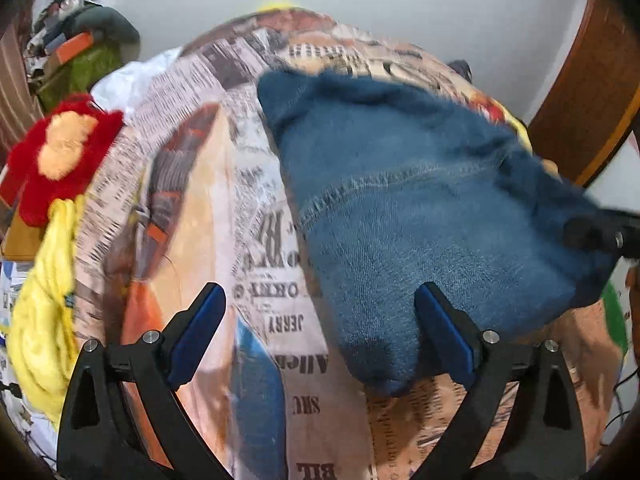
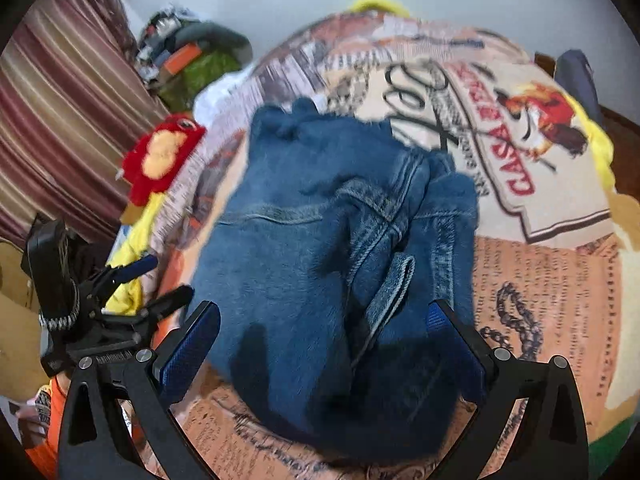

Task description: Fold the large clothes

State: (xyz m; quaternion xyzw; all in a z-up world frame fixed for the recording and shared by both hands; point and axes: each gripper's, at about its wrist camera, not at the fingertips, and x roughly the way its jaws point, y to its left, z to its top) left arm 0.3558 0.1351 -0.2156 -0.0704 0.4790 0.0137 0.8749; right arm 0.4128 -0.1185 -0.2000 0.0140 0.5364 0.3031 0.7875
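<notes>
A pair of blue denim jeans (image 1: 420,208) lies bunched and partly folded on a bed covered with a newspaper-print blanket (image 1: 192,216). In the right wrist view the jeans (image 2: 320,240) show seams and a belt loop. My left gripper (image 1: 320,320) is open, its right finger at the near end of the jeans, holding nothing. My right gripper (image 2: 324,340) is open, its fingers straddling the near edge of the jeans. The left gripper also shows at the left of the right wrist view (image 2: 156,284), and the right gripper's tip shows at the right edge of the left wrist view (image 1: 600,232).
A red and orange plush toy (image 1: 60,152) and a yellow cloth (image 1: 44,312) lie at the bed's left edge. A pile of clutter (image 1: 80,48) sits at the back left. A striped curtain (image 2: 52,128) hangs on the left. A wooden bed frame (image 1: 588,92) rises at the right.
</notes>
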